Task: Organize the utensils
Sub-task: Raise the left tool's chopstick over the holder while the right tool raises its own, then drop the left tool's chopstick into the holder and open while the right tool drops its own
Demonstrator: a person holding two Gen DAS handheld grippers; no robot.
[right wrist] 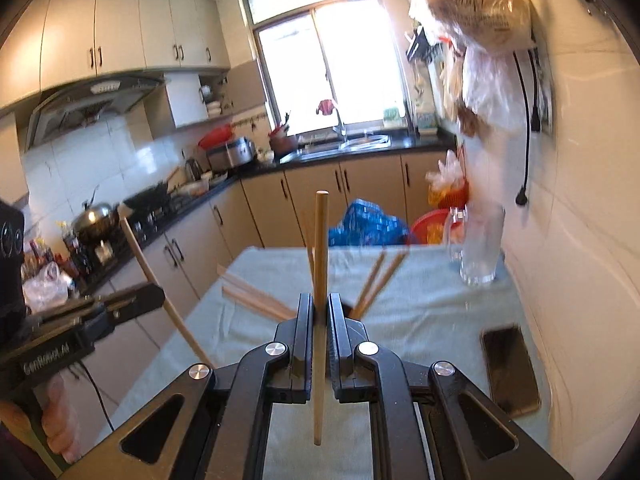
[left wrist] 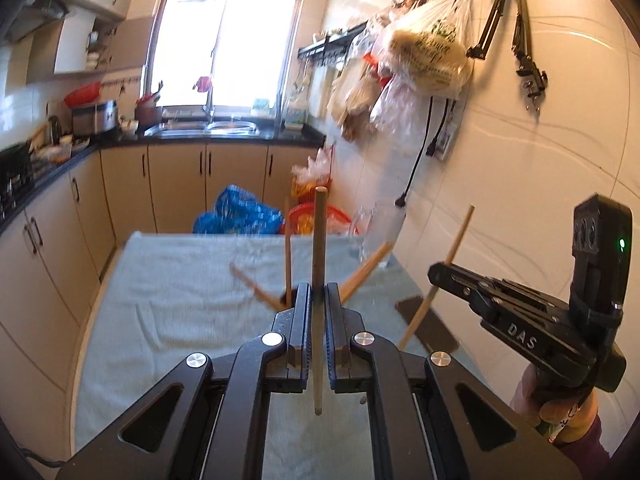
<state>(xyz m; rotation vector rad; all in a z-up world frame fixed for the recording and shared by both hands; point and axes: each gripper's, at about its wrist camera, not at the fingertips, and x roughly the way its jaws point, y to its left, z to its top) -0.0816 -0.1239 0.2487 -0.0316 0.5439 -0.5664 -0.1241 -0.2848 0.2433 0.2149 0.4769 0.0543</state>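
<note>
Two grippers each pinch one chopstick, jaws nearly closed on the shaft. The left gripper (left wrist: 317,300) holds its chopstick (left wrist: 319,240) upright, long axis crossing the jaws. The right gripper (right wrist: 320,308) holds its chopstick (right wrist: 321,240) the same way. Beyond both fingertips, loose chopsticks (right wrist: 256,296) lie splayed on the towel (right wrist: 420,304). Farther right stands a glass (right wrist: 480,248), nearer the right gripper, with a phone (right wrist: 508,368) close by.

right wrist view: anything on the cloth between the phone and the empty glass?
Nothing: in the right wrist view the cloth is bare between the phone and the glass. The loose chopsticks lie further left.
</note>
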